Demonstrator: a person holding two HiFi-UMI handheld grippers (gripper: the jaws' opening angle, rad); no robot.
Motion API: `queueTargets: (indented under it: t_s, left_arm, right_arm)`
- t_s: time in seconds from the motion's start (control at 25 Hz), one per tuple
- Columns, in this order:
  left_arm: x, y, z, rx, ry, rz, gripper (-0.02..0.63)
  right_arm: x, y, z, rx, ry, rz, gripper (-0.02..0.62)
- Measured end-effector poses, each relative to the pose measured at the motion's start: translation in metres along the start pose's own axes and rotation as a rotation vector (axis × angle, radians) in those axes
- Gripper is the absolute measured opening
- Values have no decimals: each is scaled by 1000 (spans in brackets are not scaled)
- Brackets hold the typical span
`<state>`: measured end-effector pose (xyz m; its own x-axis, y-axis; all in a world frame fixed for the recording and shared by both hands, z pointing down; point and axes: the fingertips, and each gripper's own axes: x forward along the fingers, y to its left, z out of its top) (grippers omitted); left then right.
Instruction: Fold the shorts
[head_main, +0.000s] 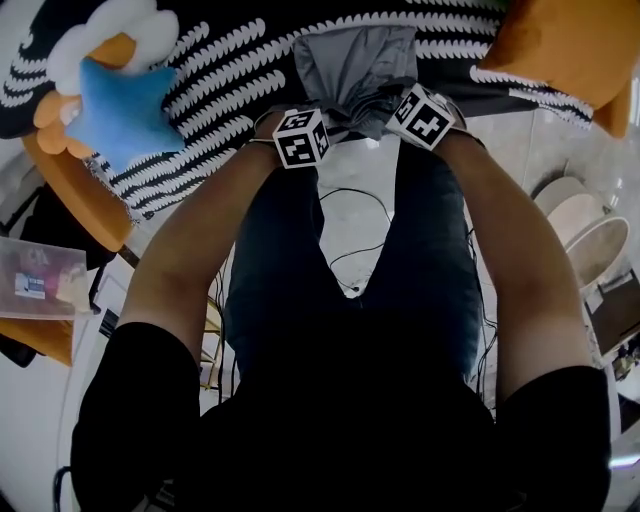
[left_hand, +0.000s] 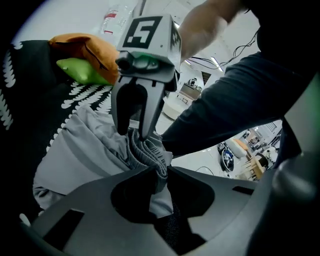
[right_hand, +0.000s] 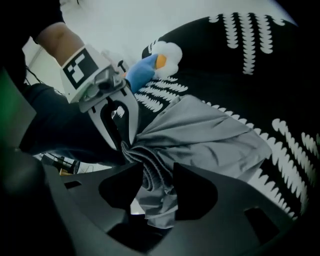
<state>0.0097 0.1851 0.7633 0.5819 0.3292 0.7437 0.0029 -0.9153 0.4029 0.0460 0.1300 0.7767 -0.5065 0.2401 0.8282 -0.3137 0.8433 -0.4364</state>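
Observation:
The grey shorts (head_main: 355, 62) lie on a black blanket with white fern marks (head_main: 230, 70), their gathered waistband (left_hand: 150, 150) towards me at the bed's edge. My left gripper (head_main: 318, 120) is shut on the waistband, and the cloth fans out from its tips (right_hand: 125, 142). Close beside it, my right gripper (head_main: 402, 106) has the bunched waistband (right_hand: 155, 172) between its jaws, which stand apart without visibly squeezing it. In the left gripper view its fingers (left_hand: 120, 120) look spread over the cloth. The rest of the shorts spreads away over the blanket, wrinkled.
A blue star plush (head_main: 118, 112) with a white cloud toy lies at the blanket's left. Orange cushions sit at the left (head_main: 75, 185) and top right (head_main: 565, 40). My legs in jeans (head_main: 350, 290) stand against the bed; cables (head_main: 350, 200) run on the floor, white round stools (head_main: 590, 240) at right.

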Motion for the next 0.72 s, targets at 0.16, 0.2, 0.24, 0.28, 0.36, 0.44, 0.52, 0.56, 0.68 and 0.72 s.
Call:
queueTargets:
  t_s: [0.16, 0.2, 0.24, 0.28, 0.36, 0.44, 0.52, 0.56, 0.68, 0.72]
  left_arm:
    - [-4, 0, 0, -26, -24, 15, 89]
    - [-5, 0, 1, -31, -33, 21, 88]
    - [-6, 1, 2, -36, -42, 26, 89]
    - [-9, 0, 4, -39, -51, 31, 87]
    - [-17, -2, 9, -40, -77, 35, 84]
    - [-28, -4, 20, -30, -112, 42, 80]
    - [-39, -7, 30, -16, -142, 50, 78]
    - [-43, -7, 33, -9, -152, 53, 77]
    - [-53, -5, 36, 1, -164, 65, 77]
    - [-55, -4, 35, 1, -164, 70, 75]
  right_arm:
    - [12, 12, -13, -9, 34, -14, 288]
    - [14, 12, -18, -11, 45, -40, 301]
    - [15, 12, -24, -6, 58, -70, 310]
    - [17, 11, -29, 6, 69, -101, 319]
    - [20, 9, -33, 45, 73, -150, 324]
    - [21, 9, -31, 71, 58, -189, 313]
    - [22, 9, -25, 58, 44, -225, 275]
    - [22, 9, -23, 43, 44, -241, 250]
    - [21, 6, -22, -6, 70, -266, 176]
    - [20, 6, -22, -20, 80, -266, 163]
